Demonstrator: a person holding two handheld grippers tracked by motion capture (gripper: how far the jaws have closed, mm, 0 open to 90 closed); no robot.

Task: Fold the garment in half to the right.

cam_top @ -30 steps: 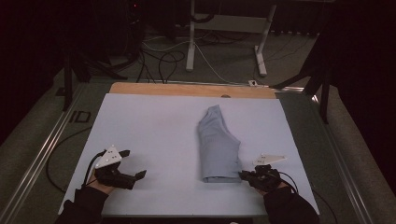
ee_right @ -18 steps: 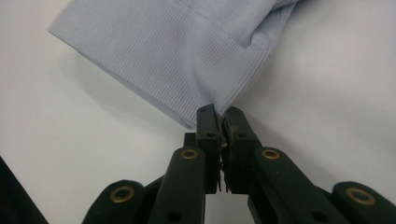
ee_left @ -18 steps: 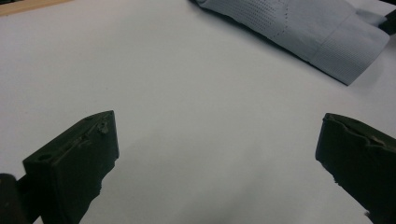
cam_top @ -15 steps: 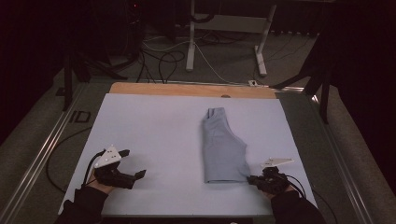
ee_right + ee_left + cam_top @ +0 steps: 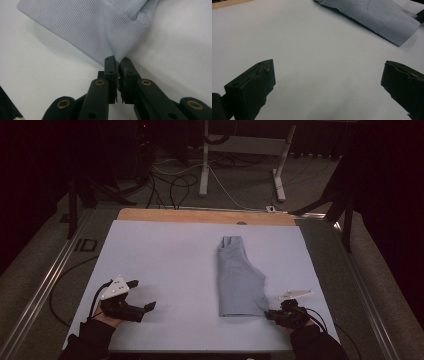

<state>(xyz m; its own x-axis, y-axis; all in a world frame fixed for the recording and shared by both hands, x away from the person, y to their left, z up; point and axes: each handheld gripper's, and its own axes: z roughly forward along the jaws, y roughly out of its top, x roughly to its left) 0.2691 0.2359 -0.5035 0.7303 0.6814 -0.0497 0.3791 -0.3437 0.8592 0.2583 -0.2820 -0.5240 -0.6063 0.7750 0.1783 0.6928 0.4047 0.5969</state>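
Observation:
A folded light-blue ribbed garment lies flat on the white table cover, right of the middle. My right gripper is at its near right corner. In the right gripper view the jaws are pinched together on the hem corner of the garment, with my right gripper shut on the cloth. My left gripper rests near the front left of the table, open and holding nothing. In the left gripper view my left gripper has its jaws wide apart over bare cover, with the garment far off.
A wooden strip shows along the table's far edge. A metal rail runs down the left side. Cables and white stand legs are on the floor beyond.
The garment has straightened from a slant and slid a little toward the near edge, drawn by my right gripper. My left gripper has stayed put.

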